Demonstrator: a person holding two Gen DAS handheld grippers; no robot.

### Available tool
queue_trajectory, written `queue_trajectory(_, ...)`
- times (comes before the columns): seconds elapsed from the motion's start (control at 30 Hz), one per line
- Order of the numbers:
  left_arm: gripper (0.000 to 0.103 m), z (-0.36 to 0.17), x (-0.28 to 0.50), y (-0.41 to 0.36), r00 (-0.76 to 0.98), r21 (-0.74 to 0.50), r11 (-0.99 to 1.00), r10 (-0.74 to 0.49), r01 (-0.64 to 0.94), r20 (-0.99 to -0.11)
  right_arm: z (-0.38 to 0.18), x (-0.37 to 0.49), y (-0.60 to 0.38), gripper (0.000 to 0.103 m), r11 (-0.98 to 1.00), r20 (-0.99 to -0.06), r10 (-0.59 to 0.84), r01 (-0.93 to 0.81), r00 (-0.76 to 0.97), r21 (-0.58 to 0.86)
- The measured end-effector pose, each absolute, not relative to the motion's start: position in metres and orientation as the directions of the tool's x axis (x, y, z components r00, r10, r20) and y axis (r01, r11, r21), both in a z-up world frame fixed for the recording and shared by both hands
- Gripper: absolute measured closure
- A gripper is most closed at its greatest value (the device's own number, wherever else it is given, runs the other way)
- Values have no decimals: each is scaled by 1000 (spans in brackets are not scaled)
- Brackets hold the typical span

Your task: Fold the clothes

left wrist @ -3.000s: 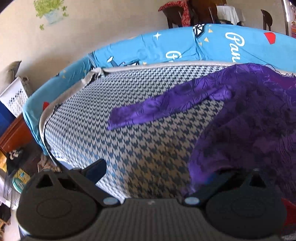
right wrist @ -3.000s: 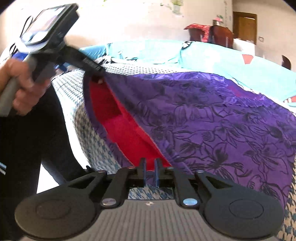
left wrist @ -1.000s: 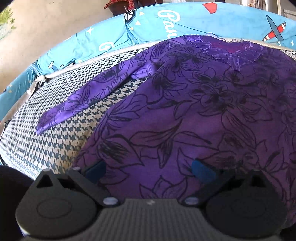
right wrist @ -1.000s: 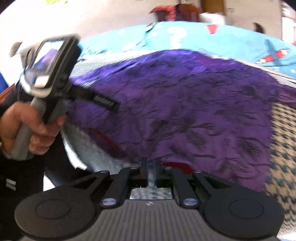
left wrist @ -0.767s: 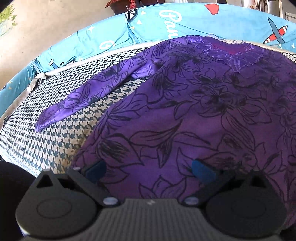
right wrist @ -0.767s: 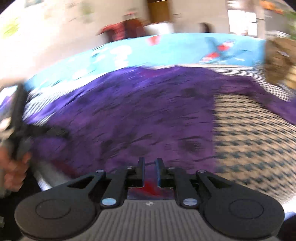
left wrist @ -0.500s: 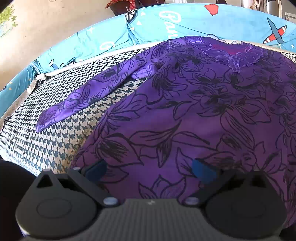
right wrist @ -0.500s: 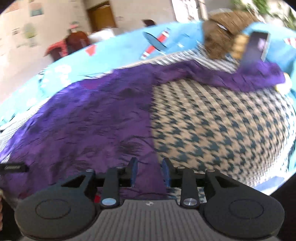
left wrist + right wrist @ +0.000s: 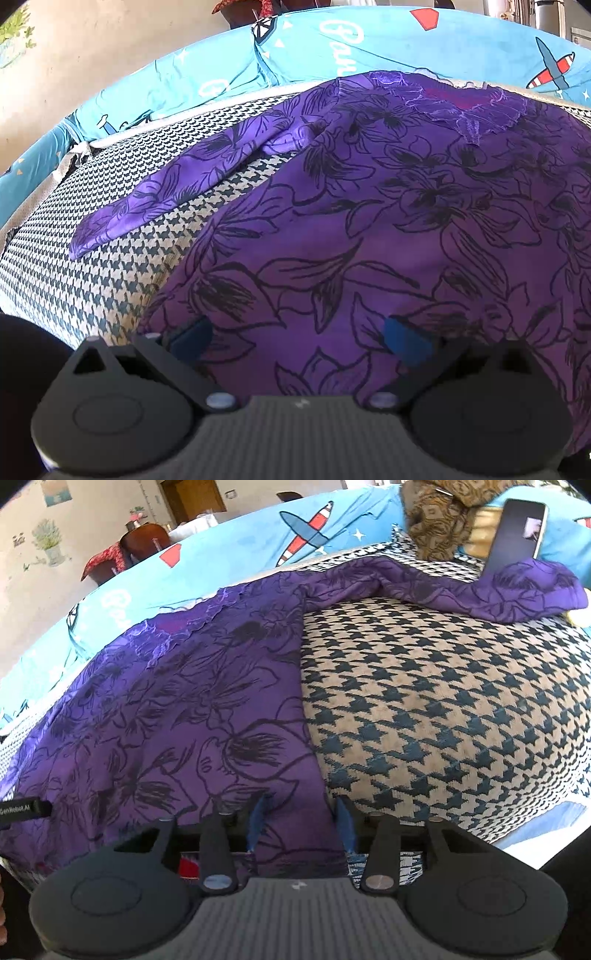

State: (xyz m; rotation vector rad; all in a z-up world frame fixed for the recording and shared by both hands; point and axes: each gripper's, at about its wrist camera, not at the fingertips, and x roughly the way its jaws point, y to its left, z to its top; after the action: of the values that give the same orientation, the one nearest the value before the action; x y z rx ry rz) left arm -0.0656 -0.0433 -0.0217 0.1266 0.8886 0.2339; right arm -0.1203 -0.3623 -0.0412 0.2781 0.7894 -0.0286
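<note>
A purple dress with black flower outlines (image 9: 388,221) lies spread flat on the houndstooth bed cover (image 9: 92,266). Its lace neckline (image 9: 461,107) is at the far side, and one sleeve (image 9: 166,195) stretches out to the left. My left gripper (image 9: 295,338) hovers open over the near hem, touching nothing. In the right wrist view the same dress (image 9: 166,720) fills the left half, with its other sleeve (image 9: 480,590) reaching far right. My right gripper (image 9: 301,823) is at the hem's right corner; its jaws are opening, and the cloth lies loosely between the pads.
A blue sheet with aeroplane prints (image 9: 303,531) runs along the far side of the bed. A phone (image 9: 517,531) and a brown patterned cloth (image 9: 436,520) sit at the far right, by the sleeve end. The bed's near edge (image 9: 535,823) drops away at the lower right.
My right gripper's jaws have parted off the hem, and it has swung right, from the dress's left part to its right edge. The left gripper has stayed still and open.
</note>
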Motion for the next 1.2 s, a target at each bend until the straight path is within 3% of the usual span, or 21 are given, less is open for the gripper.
queue_trajectory(0.07, 0, -22, -66, -44, 609, 210, 967, 256, -147, -751, -42, -121, -362, 74, 964, -703, 85, 121, 706, 237)
queue_trajectory(0.13, 0, -22, -66, -44, 611, 215, 966, 257, -144, -749, -41, -122, -362, 91, 963, -700, 98, 109, 708, 245)
queue_trajectory(0.37, 0, -21, -71, -47, 610, 212, 971, 237, -114, -756, -26, -132, -358, 94, 973, -662, 44, 117, 749, 197)
queue_trajectory(0.63, 0, -23, -97, -63, 595, 202, 978, 131, 54, -793, 12, -163, -367, 96, 969, -544, -183, 245, 819, 43)
queue_trajectory(0.97, 0, -24, -113, -72, 608, 196, 966, 55, 169, -792, 2, -152, -381, 98, 937, -629, -247, 347, 737, 39)
queue_trajectory(1.17, 0, -16, -110, -62, 642, 179, 976, 60, 122, -764, -4, -152, -391, 98, 911, -658, -283, 409, 698, 43)
queue_trajectory(1.2, 0, -15, -109, -60, 647, 175, 978, 64, 109, -759, -4, -152, -390, 102, 904, -655, -312, 426, 688, 17)
